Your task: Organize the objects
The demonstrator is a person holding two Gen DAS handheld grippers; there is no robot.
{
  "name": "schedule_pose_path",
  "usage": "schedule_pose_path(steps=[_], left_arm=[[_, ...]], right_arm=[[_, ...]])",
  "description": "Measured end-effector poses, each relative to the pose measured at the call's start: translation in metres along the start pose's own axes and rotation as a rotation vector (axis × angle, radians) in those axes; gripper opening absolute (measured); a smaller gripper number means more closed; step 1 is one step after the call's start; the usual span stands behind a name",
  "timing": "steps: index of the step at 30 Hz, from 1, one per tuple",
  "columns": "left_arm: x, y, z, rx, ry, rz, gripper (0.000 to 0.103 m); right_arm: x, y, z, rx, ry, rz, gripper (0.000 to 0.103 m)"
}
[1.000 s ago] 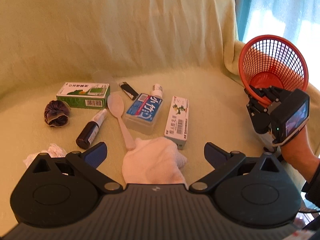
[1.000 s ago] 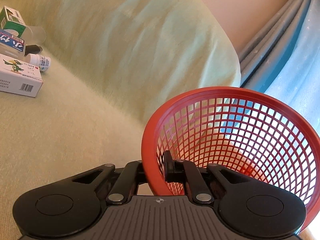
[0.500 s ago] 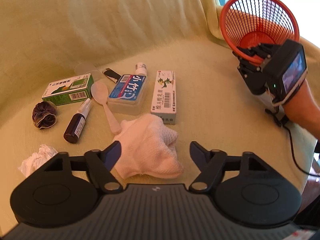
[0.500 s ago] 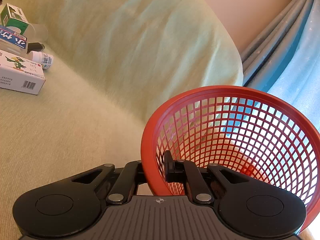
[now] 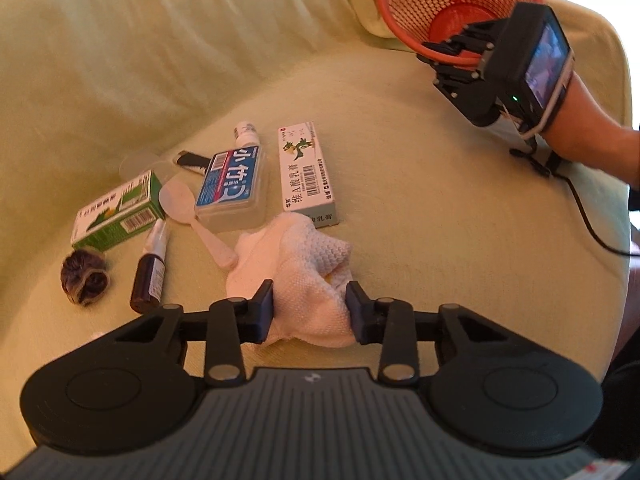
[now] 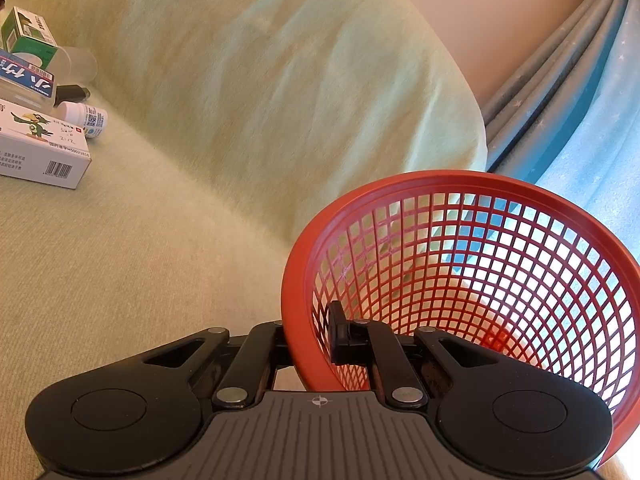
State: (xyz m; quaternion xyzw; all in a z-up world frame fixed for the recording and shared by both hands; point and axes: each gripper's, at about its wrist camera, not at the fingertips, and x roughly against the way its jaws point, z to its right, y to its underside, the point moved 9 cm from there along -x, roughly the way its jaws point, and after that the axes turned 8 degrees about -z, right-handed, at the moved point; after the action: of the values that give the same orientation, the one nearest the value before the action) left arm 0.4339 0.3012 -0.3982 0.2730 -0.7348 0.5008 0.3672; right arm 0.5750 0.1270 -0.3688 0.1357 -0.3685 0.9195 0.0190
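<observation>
A crumpled white cloth (image 5: 304, 256) lies on the yellow-green sofa cover (image 5: 440, 208), near the bottom of the left wrist view. My left gripper (image 5: 309, 308) points down at it. Its jaws are closing, with the cloth bunched between the two pads and touching both. My right gripper (image 6: 310, 336) is shut on the rim of a red mesh basket (image 6: 304, 248), which it holds tilted above the seat. The left wrist view shows that basket (image 5: 404, 36) at the upper right, with the right gripper (image 5: 460, 52) and a person's forearm behind it.
Beyond the cloth lie a white medicine box (image 5: 306, 172), a clear case with a blue label (image 5: 234, 184), a green box (image 5: 118, 212), a plastic spoon (image 5: 200, 220), a dark spray bottle (image 5: 150, 276), a dark scrunchie (image 5: 84, 280) and a small white bottle (image 5: 246, 132). The sofa back rises behind them.
The left gripper's jaws have come in from wide open to both sides of the white cloth, and the gripper has rolled and sunk a little. The right gripper and basket have kept still.
</observation>
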Motion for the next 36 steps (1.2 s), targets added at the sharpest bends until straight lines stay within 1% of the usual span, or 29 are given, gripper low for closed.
schedule_pose_path(steps=[7, 12, 18, 24, 28, 30, 36], left_arm=[[0.013, -0.004, 0.0, -0.179, -0.042, 0.015, 0.031], [0.017, -0.002, -0.004, -0.234, -0.038, -0.002, 0.031], [0.023, -0.001, -0.006, -0.313, -0.052, -0.028, 0.031], [0.038, -0.002, -0.009, -0.424, -0.09, -0.029, 0.031], [0.046, -0.003, -0.008, -0.556, -0.125, -0.038, 0.031], [0.05, -0.005, -0.01, -0.606, -0.143, -0.049, 0.031], [0.061, -0.024, -0.017, -0.666, -0.188, -0.037, 0.031]], right_arm=[[0.002, 0.002, 0.0, 0.006, 0.0, -0.001, 0.004], [0.002, 0.002, 0.0, 0.007, -0.001, -0.001, 0.004], [0.004, 0.003, 0.001, 0.006, -0.001, -0.001, 0.004], [0.004, 0.003, 0.001, 0.006, -0.002, -0.001, 0.004], [0.004, 0.003, 0.001, 0.006, -0.002, 0.0, 0.004], [0.004, 0.004, 0.001, 0.006, -0.003, -0.001, 0.004], [0.007, 0.004, 0.0, 0.009, -0.006, -0.001, 0.004]])
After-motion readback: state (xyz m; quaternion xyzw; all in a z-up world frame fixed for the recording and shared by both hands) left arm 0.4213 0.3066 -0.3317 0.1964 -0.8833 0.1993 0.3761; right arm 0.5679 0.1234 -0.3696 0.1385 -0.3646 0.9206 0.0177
